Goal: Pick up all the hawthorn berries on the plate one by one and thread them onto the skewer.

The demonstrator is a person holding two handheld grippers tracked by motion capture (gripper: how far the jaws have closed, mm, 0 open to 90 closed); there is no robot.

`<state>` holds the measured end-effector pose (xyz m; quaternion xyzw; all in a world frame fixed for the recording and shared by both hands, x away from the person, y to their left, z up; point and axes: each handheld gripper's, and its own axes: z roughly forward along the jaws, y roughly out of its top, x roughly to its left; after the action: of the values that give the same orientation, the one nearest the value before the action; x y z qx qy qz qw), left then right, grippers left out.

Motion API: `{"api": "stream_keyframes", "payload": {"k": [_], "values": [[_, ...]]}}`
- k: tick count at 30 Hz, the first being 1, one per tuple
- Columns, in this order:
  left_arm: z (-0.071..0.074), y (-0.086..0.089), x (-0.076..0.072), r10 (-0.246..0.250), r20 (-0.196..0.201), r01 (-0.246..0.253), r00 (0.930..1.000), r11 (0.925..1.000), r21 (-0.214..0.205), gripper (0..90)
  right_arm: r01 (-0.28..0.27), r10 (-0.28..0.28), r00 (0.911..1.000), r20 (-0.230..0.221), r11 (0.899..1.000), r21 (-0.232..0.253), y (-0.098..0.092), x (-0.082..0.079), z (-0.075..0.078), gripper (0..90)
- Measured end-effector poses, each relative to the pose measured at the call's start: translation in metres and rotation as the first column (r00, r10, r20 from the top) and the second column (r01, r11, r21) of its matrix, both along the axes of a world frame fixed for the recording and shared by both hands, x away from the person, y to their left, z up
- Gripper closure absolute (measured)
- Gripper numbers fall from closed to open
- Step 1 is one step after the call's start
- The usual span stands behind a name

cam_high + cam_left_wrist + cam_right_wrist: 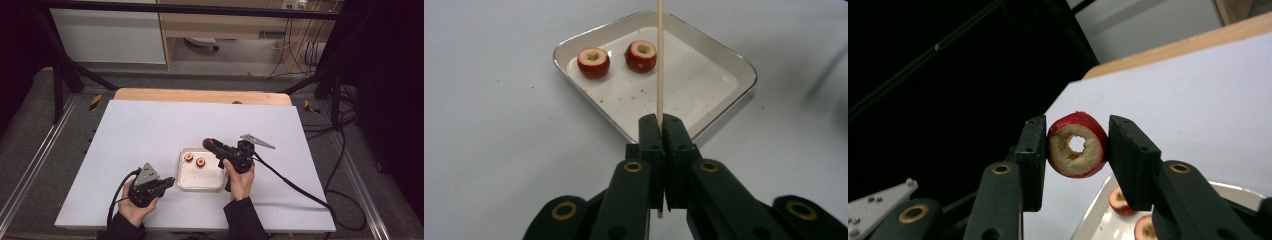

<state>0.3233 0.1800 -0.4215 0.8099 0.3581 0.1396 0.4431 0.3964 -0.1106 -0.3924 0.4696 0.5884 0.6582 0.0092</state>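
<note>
Fruit ring [1077, 145] first: it's a cored red piece with a hole straight through the middle, and my right claw [1077, 146] has it pinched by its red sides, one black pad on each. From the right gripper view the cut face with the hole points back at the camera. It's up off the table, above the far right corner of the tray [200, 186] as seen from the high view.

My left claw [662, 131] is clenched on a thin wooden skewer [660, 60], jaws pressed flat together with the stick caught between them. The skewer runs straight out past the tips (a short stub also pokes out behind the pads). That hand sits low near the front left of the white table [145, 130], just beside the tray.

Two more cored red pieces [593, 62] sit side by side in the shallow white tray, near its far edge, holes facing up. Little crumbs are scattered across the tray floor.

Both my hands come in from the near edge, dark sleeves showing.
</note>
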Motion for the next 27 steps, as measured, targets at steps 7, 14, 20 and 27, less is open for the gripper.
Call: {"api": "stream_keyframes", "payload": {"k": [7,14,20,27], "values": [[0.003,-0.010,-0.002,0.010,0.000,-0.010,0.9999,0.9994,-0.032,88.5,0.046,-0.048,0.9985,0.028,0.996,0.083,0.004,-0.002,-0.002,60.7],[0.003,-0.019,-0.005,0.009,-0.007,-0.010,0.9999,0.9975,-0.070,88.5,0.056,-0.064,0.9967,0.049,0.987,0.149,0.009,-0.004,-0.007,60.8],[0.004,-0.019,-0.005,0.007,-0.011,-0.008,0.9999,0.9963,-0.086,88.5,0.034,-0.046,0.9960,0.077,0.989,0.145,0.010,-0.006,-0.010,60.7],[0.003,-0.020,-0.005,0.000,-0.011,-0.001,0.9999,0.9966,-0.083,88.4,0.030,-0.045,0.9944,0.095,0.988,0.153,0.012,-0.007,-0.012,60.8]]}}
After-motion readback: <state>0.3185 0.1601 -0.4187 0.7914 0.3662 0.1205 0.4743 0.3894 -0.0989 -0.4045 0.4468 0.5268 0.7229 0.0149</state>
